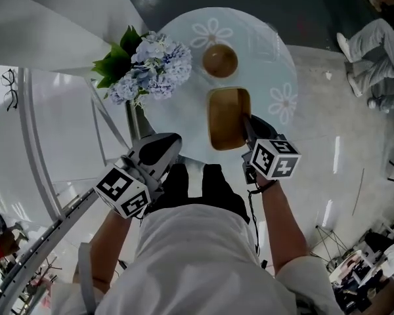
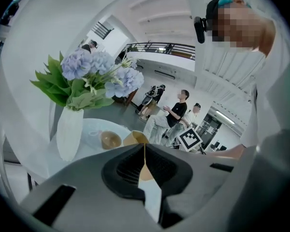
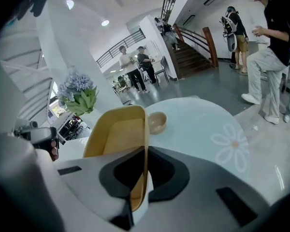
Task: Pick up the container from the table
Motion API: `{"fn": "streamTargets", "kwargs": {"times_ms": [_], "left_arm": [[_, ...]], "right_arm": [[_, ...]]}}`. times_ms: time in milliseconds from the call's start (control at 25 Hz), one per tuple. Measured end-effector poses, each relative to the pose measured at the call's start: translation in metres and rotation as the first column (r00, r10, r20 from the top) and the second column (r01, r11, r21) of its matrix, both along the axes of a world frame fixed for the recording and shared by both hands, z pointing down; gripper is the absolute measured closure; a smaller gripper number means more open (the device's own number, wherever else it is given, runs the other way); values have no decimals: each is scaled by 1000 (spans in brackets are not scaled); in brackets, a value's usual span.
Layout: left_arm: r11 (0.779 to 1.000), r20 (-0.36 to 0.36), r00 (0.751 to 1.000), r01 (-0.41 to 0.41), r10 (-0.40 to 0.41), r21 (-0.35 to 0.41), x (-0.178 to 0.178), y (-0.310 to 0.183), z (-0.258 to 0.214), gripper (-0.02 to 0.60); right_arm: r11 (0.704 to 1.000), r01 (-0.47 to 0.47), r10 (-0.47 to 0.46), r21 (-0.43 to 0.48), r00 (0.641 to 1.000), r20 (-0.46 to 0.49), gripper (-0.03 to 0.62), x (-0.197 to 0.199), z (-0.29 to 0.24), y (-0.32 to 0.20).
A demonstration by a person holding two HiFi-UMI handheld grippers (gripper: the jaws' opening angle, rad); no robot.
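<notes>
Gripped the tan container (image 1: 228, 118) by its right wall with the right claw (image 1: 246, 121), closed tight on that thin wall, above the near edge of the round glass worktop (image 1: 262, 58). Held the left claw (image 1: 173, 141) pressed together, empty, off the near-left rim. Noted a small bowl (image 1: 220, 60) just beyond the container and flowers (image 1: 148, 71) to the left.

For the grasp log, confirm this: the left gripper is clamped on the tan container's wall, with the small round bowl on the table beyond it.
Wrong gripper. The right gripper is clamped on the tan container by its wall, as the right gripper view shows; the left gripper is shut on nothing. The small round bowl does sit on the table beyond it.
</notes>
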State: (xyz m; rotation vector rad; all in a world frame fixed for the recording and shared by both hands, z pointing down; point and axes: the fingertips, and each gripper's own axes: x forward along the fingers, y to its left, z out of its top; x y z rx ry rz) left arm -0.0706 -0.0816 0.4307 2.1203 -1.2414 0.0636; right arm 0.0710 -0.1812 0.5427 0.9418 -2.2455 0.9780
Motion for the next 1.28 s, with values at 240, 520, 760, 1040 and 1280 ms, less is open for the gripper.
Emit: {"fn": "streamTargets", "kwargs": {"times_ms": [240, 520, 760, 1040, 1280], "left_arm": [[999, 23, 1000, -6, 5, 50, 2, -8, -22, 555], [995, 39, 999, -8, 4, 95, 3, -14, -42, 555], [992, 53, 999, -13, 7, 123, 10, -16, -59, 555], [984, 63, 998, -10, -1, 176, 11, -20, -78, 555], [981, 65, 998, -3, -10, 192, 9, -22, -86, 555]], "right_arm": [[999, -6, 3, 49, 998, 60, 565, -4, -36, -11], [995, -22, 11, 93, 993, 116, 565, -1, -72, -18], [992, -28, 7, 123, 987, 161, 565, 2, -106, -18], [983, -24, -14, 183, 979, 201, 565, 1, -141, -20], [974, -8, -45, 226, 973, 227, 566, -6, -166, -18]]}}
